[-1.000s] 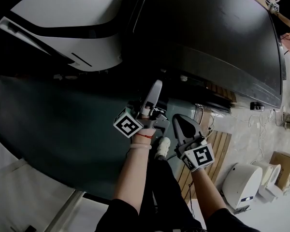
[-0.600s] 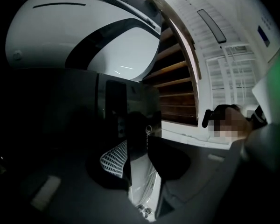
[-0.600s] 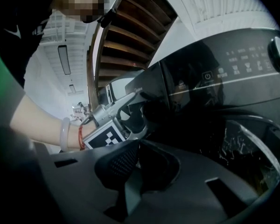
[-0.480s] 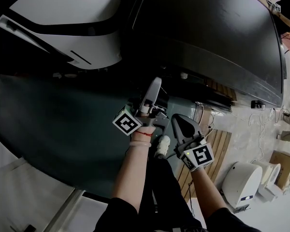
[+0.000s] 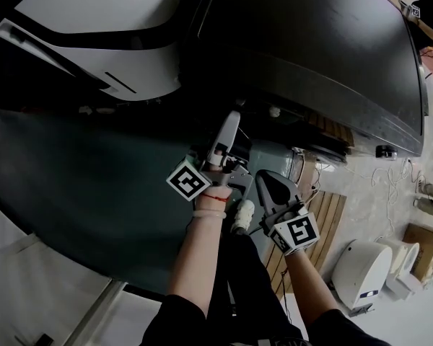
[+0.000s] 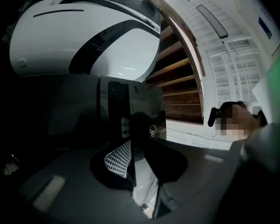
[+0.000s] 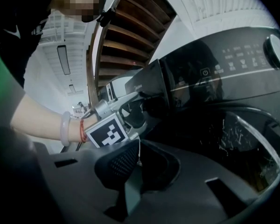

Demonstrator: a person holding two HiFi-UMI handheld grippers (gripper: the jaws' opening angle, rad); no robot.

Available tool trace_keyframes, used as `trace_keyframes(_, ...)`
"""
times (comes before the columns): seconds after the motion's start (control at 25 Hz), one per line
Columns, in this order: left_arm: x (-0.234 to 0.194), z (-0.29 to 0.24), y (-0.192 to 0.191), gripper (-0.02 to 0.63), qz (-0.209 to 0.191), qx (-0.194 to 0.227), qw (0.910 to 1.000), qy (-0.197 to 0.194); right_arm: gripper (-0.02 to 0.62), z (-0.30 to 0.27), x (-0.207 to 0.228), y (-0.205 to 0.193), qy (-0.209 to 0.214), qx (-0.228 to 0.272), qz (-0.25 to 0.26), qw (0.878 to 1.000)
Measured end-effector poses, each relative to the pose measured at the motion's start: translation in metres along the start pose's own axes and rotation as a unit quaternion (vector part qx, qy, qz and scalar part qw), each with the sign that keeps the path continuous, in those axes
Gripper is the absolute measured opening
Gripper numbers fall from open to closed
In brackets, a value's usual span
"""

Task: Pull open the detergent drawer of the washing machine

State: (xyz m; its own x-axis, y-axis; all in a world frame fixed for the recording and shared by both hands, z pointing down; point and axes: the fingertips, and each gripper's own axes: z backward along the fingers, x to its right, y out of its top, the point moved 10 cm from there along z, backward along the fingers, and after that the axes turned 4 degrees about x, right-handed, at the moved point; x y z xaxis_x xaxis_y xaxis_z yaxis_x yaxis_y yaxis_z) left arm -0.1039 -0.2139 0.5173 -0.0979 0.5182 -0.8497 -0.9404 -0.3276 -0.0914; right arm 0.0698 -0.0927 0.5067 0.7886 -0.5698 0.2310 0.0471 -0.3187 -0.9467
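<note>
The dark washing machine (image 5: 310,56) is filling the upper right of the head view, its black top running to the far right edge. A white machine (image 5: 94,34) is standing just beside it, past its left edge. In the right gripper view the washing machine's front is showing a round door glass (image 7: 233,139) under a control strip with a dial (image 7: 277,50) at the right end.

The detergent drawer (image 7: 156,85) is sitting at the top left corner of that front, and its dark face is standing out from the panel, partly drawn. In the left gripper view this face (image 6: 126,106) is rising straight ahead of the jaws, with a paler side strip showing on its left.

The left gripper (image 5: 232,121) is reaching forward to that corner with its jaws clenched at the drawer's lower front edge, their tips touching it. From the right gripper view its tips (image 7: 140,99) are tucking in under the drawer face. The right gripper (image 5: 263,179) is hanging back, below and to the right of the left one and well clear of the machine's front edge, its jaws drawn together on nothing.

A pale bangle (image 7: 65,127) and a red cord (image 7: 82,130) are circling the left wrist, just behind the marker cube (image 7: 107,130).
</note>
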Motion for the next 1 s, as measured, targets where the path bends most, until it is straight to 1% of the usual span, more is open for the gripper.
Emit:
trace_keyframes(0.2,-0.001,0.006,0.0,0.091,-0.008,-0.007,0.9999,0.005,0.014,0.003,-0.001,-0.002,-0.009,-0.001,-0.009,1.0)
trace_keyframes(0.36,0.004,0.008,0.0,0.087,-0.004,-0.006,1.0,-0.004,0.014,0.005,-0.003,-0.001,-0.012,0.0,-0.013,1.0)
trace_keyframes(0.64,0.009,0.017,-0.002,0.086,-0.002,-0.004,1.0,-0.004,0.012,0.009,-0.01,-0.004,-0.014,0.007,-0.017,1.0)
trace_keyframes(0.8,0.012,0.024,-0.003,0.086,-0.002,-0.007,1.0,-0.005,0.012,0.013,-0.013,-0.006,-0.011,0.012,-0.003,1.0)
trace_keyframes(1.0,0.017,0.032,-0.002,0.085,-0.005,-0.015,0.9999,-0.004,0.012,0.02,-0.015,-0.005,-0.027,0.018,-0.001,0.999)
